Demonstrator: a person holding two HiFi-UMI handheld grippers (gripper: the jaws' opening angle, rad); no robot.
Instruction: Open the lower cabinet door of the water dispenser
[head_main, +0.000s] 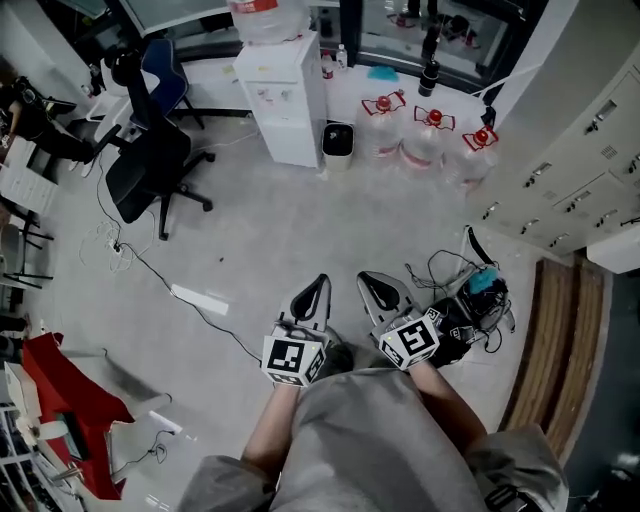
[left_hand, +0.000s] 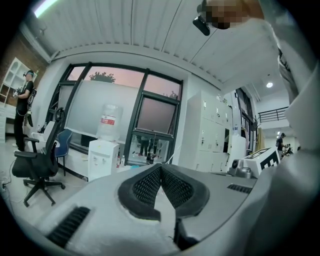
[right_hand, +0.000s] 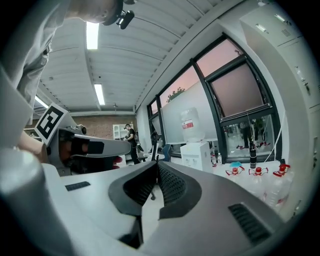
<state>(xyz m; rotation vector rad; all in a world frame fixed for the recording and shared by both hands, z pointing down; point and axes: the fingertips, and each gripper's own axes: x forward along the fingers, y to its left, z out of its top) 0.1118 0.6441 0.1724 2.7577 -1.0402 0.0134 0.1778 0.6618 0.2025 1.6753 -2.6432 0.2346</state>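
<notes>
A black office chair (head_main: 150, 165) is standing to the left of the water dispenser (head_main: 285, 95), with a cord trailing over the floor (head_main: 260, 240) below it. The white water dispenser is standing against the far wall, carrying a big bottle (head_main: 268, 18) on top. Its lower cabinet door (head_main: 292, 140) is sitting shut on the front face.

Just to the right of the dispenser, a small black bin (head_main: 338, 143) is resting on the floor. Further right, three large water jugs (head_main: 432, 135) with red caps are standing in a row, and grey lockers (head_main: 580, 170) are lining the wall beyond them.

The left gripper (head_main: 318, 290) is hanging well short of the dispenser, near the person's body, with open floor in between. Its jaws are pressing together and holding nothing. In the left gripper view (left_hand: 161, 167) the dispenser (left_hand: 103, 157) is showing far off, to the left of the closed tips.

The right gripper (head_main: 378, 290) is hovering just beside the left one, equally far from the cabinet door. Its jaws are also meeting, with nothing between them. In the right gripper view (right_hand: 157, 165) the dispenser (right_hand: 197, 154) is appearing in the distance, to the right of the tips.
</notes>
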